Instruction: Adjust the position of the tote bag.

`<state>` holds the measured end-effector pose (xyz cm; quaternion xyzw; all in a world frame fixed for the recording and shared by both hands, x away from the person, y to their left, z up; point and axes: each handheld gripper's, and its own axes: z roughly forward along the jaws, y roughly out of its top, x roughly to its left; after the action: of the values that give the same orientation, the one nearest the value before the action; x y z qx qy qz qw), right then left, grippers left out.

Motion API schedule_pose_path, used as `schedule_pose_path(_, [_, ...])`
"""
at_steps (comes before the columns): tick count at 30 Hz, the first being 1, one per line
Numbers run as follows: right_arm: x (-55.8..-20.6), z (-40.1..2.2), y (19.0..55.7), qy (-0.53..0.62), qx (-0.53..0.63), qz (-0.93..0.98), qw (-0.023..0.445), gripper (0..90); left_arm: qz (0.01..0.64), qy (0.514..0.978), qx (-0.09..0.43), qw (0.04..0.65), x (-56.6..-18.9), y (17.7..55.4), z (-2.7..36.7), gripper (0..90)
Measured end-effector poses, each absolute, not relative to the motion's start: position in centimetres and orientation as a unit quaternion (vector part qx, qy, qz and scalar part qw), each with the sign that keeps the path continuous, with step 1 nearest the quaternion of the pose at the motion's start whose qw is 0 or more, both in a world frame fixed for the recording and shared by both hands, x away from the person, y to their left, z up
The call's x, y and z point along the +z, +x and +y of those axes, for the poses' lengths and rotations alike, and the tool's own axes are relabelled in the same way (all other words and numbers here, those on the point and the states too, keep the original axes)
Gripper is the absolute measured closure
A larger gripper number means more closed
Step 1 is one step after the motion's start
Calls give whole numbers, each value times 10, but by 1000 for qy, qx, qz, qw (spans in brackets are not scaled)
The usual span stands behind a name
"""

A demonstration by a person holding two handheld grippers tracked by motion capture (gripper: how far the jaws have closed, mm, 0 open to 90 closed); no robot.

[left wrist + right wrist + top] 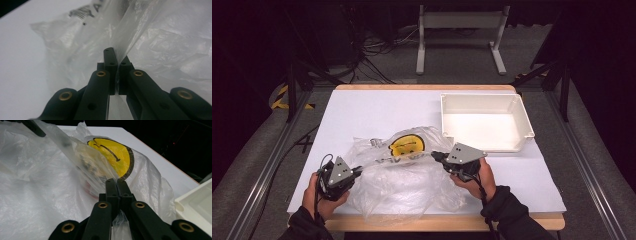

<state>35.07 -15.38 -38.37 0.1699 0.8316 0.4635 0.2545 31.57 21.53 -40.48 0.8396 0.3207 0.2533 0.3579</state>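
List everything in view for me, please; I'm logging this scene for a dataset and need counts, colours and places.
plastic bag: one, clear with black print, crumpled on the near middle of the table, its edge stretched between both grippers.
smiley disc: one, yellow with a black face, behind the bag's film at its far side.
bin: one, white, nothing inside, on the table's far right.
table: one, white top with a wooden edge.
stand: one, pale metal, on the floor beyond the table.
cables: several, dark, on the floor at the far left.
left gripper: one, black, near left, shut on the bag's film.
right gripper: one, black, near right, shut on the bag's film.
hands: two, dark sleeves, at the near edge.
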Motion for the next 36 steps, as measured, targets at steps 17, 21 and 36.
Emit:
schedule_pose_path(17, [-372,-132,387,183,451,825,287,895,352,801,285,391,-382,355,229,885])
schedule_pose_path(21, [-370,-129,395,188,447,825,290,895,359,796,287,393,-382,362,231,877])
schedule_pose_path(36, [-368,-123,421,208,438,824,294,897,369,796,284,386,-383,372,241,812])
